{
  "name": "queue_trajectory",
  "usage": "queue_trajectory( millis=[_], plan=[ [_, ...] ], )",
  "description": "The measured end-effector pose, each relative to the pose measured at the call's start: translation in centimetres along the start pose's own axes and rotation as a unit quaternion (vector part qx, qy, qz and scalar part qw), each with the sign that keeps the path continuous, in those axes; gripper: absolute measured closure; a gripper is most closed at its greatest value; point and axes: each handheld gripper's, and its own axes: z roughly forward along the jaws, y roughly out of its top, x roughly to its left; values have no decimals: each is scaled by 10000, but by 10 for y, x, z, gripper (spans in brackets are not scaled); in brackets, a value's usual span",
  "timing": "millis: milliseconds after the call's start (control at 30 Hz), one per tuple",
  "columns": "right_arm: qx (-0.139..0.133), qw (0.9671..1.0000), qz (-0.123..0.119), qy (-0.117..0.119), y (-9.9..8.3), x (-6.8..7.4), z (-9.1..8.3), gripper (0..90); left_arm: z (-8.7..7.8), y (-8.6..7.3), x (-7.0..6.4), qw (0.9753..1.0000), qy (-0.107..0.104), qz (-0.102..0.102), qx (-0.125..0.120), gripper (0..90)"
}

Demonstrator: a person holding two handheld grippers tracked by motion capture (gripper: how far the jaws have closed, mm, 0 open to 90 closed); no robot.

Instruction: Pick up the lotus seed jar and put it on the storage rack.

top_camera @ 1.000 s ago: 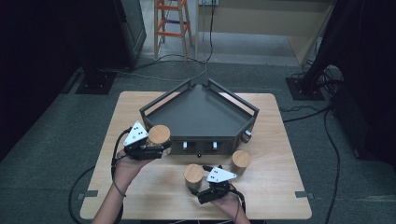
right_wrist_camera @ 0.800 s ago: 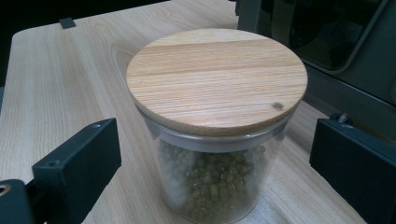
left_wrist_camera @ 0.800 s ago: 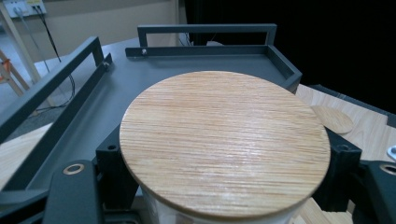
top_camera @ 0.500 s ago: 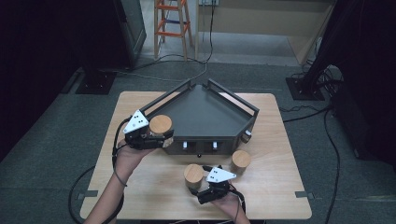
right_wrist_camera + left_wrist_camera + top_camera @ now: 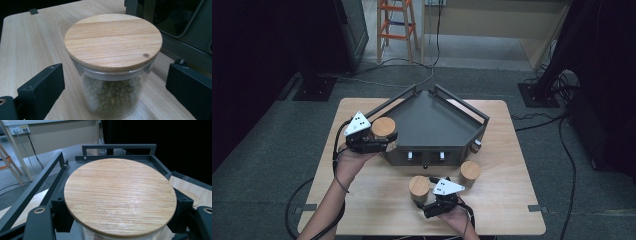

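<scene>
A glass jar with a round wooden lid hangs at the left rim of the dark metal tray, and my left gripper is shut on it. In the left gripper view the lid spans the gap and both jaws press the jar's sides, so its contents are hidden. A second jar, glass with green beans, stands on the table near the front. My right gripper is open around it, with a gap on each side.
A third wooden-lidded jar stands on the table right of the tray's front. The tray has raised rails and a front panel with small knobs. Cables trail from both grippers; an orange ladder stands beyond the table.
My left gripper has carried its jar away from the person, up to the tray's left rim. The right gripper and its jar have stayed put.
</scene>
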Motion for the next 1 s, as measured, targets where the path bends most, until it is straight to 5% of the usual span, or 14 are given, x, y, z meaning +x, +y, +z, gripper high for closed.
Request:
queue_trajectory(
  millis=[333, 433, 1000],
  plan=[
    [7, 10000, -3, 50, 0, -2, 0, 19, 11, 10, 1, 9999, 16, 135, 28, 255],
    [12, 10000, 6, 74, 0, -3, 0, 19, 14, 7, 7, 9999, -69, 80, -66, 255],
    [62, 10000, -72, -10, 2, 1, 0, 19, 31, 10, 16, 9998, 198, -60, 24, 255]
  ],
)
